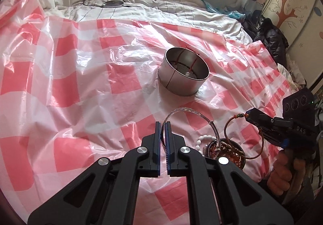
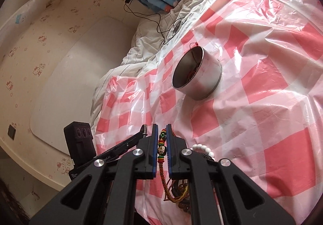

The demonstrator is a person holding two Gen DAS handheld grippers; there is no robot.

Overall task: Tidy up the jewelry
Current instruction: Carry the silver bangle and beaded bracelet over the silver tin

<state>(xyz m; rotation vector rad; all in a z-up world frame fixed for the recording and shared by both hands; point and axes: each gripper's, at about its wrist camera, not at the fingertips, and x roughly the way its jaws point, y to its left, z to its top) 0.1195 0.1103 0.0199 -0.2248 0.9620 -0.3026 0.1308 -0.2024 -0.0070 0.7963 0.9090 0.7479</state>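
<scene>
My left gripper [image 1: 163, 124] is shut on a thin clear bangle [image 1: 191, 111], which arcs up and to the right of its fingers, just above the checked sheet. To its right, my right gripper [image 1: 248, 114] is shut on a braided cord bracelet [image 1: 227, 127] that hangs in a loop. In the right wrist view the right gripper [image 2: 161, 126] pinches that bracelet's coloured beads [image 2: 161, 145]. The rest of the jewelry pile [image 1: 224, 149], with a white bead bracelet [image 1: 202, 139], lies beneath. A round metal tin [image 1: 183, 71] stands open further back, a red cord over its rim.
A pink-and-white checked plastic sheet [image 1: 80, 83] covers the bed. Behind it lie a rumpled white quilt [image 1: 141, 9], a black cable and a round device [image 1: 113, 3]. The left gripper [image 2: 144, 129] sits left of the right one. The bed edge and wall are at left [image 2: 60, 63].
</scene>
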